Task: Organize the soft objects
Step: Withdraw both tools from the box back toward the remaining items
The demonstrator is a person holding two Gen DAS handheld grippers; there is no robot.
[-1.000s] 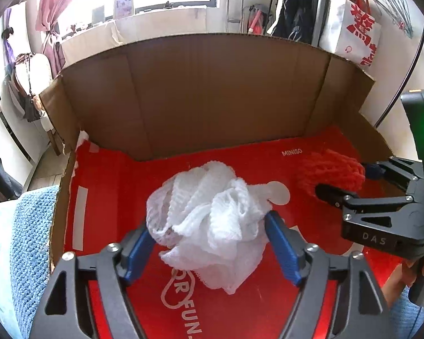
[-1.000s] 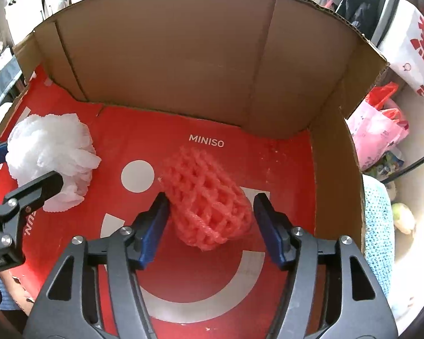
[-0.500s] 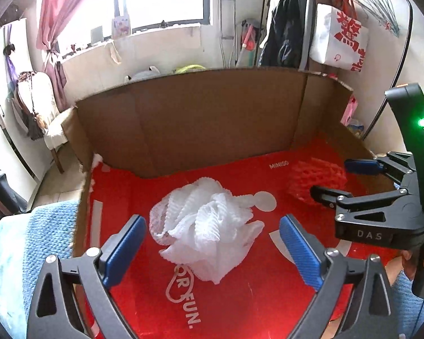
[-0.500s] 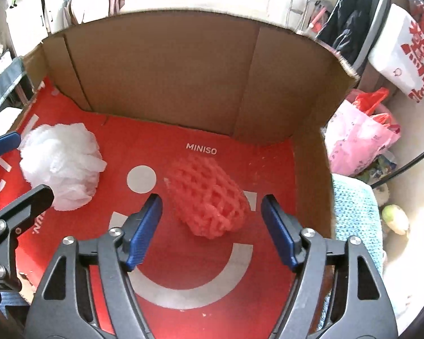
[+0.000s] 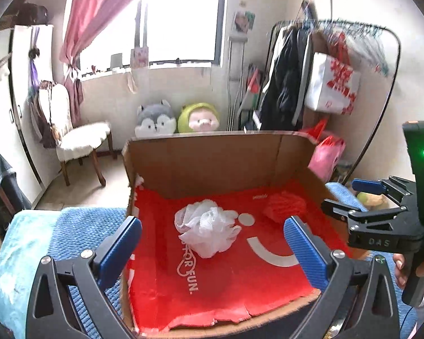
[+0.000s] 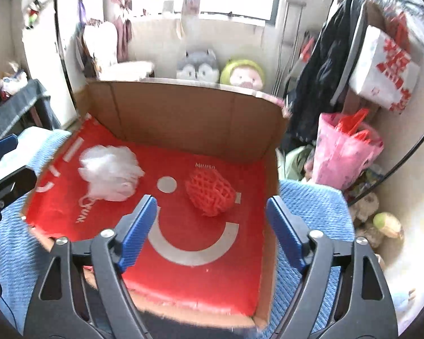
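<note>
Left tongs: my jaws have just been opening and now stand at their widest, gripping nothing. The white mesh bath pouf that lay between them 1 second ago rests free on the red floor of the cardboard box, left of centre, well ahead of the blue pads. Right tongs: my jaws have likewise just been opening and stand wide and empty. The red foam fruit net, bracketed closely by them 1 second ago, sits alone right of centre, apart from the pouf. Both views now take in the whole box, where before they showed mostly its floor, so I judge both tools have backed up and away, and that these 2 soft items count as placed. Edges: the box has 3 standing walls, with the near rim low and torn. Open room: red floor lies bare in front of both items, and blue knitted blanket flanks the box on either side.
</note>
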